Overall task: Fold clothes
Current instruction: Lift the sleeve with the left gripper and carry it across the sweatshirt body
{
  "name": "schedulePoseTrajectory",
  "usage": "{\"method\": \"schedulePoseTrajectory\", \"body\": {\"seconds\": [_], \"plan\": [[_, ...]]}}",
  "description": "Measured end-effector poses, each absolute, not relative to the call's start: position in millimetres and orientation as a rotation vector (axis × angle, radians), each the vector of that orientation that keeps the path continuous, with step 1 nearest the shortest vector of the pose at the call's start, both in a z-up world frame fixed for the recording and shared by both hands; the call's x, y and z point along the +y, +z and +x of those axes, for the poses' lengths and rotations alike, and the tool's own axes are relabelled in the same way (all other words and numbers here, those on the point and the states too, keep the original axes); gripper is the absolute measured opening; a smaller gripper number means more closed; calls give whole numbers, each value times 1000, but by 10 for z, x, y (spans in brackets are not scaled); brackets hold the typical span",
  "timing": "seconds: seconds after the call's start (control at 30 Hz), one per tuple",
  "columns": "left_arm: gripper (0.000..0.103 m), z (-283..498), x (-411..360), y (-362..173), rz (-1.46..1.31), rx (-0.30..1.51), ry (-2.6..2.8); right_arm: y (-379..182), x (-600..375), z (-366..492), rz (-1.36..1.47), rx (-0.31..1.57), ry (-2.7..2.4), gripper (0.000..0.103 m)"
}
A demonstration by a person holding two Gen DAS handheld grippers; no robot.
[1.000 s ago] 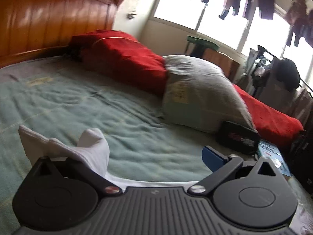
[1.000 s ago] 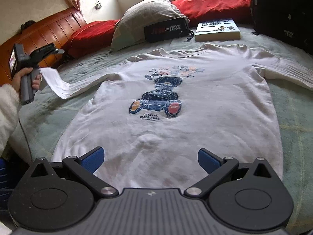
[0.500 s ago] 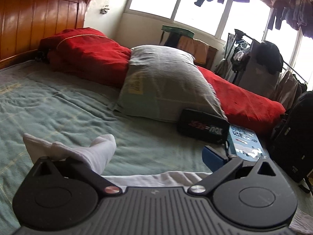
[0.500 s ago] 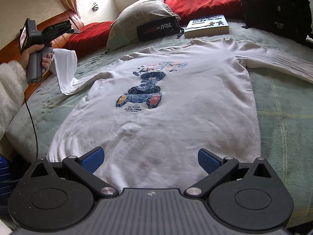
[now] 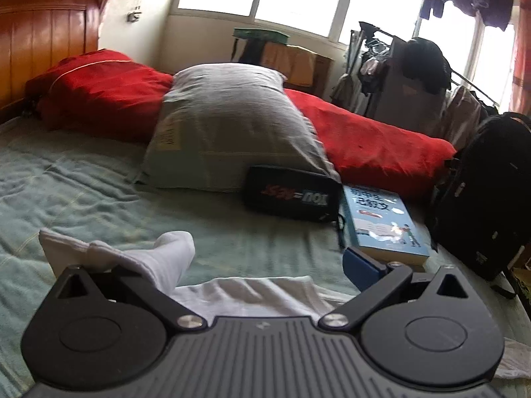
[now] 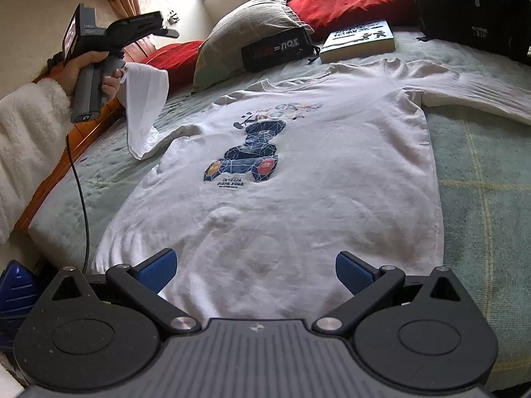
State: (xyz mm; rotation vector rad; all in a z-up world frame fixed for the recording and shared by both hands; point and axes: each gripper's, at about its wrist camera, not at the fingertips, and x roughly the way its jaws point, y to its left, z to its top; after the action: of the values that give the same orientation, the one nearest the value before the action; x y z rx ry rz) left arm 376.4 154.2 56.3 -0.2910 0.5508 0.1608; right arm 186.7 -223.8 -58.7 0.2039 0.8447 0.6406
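Note:
A white sweatshirt (image 6: 298, 182) with a blue figure print lies flat, front up, on the green bed cover (image 6: 481, 172). My right gripper (image 6: 255, 270) hovers open just over its hem, touching nothing. A hand holds my left gripper (image 6: 166, 30) raised at the far left, and the shirt's left sleeve (image 6: 146, 99) hangs from it by the hand. In the left wrist view the left gripper (image 5: 257, 263) has its jaws wide apart. The sleeve cuff (image 5: 159, 255) drapes over and hides the left finger. The other sleeve (image 6: 481, 99) lies stretched out to the right.
At the bed's far side sit a grey pillow (image 5: 232, 126), a black pouch (image 5: 292, 195), a blue book (image 5: 381, 222) and a red duvet (image 5: 365, 146). A black backpack (image 5: 488, 192) stands at the right. A wooden headboard (image 5: 43, 43) and a dangling cable (image 6: 81, 192) are on the left.
The left gripper has lifted the sleeve higher off the bed and turned right, toward the shirt. The right gripper has stayed open over the hem, shifting only slightly.

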Motion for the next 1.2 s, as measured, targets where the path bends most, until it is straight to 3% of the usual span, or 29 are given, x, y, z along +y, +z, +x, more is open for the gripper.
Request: {"method": "schedulePoseTrajectory", "body": {"seconds": [1.2], "plan": [[102, 4362, 0, 751, -164, 620, -28, -722, -2371, 1891, 158, 855, 680, 103]]}}
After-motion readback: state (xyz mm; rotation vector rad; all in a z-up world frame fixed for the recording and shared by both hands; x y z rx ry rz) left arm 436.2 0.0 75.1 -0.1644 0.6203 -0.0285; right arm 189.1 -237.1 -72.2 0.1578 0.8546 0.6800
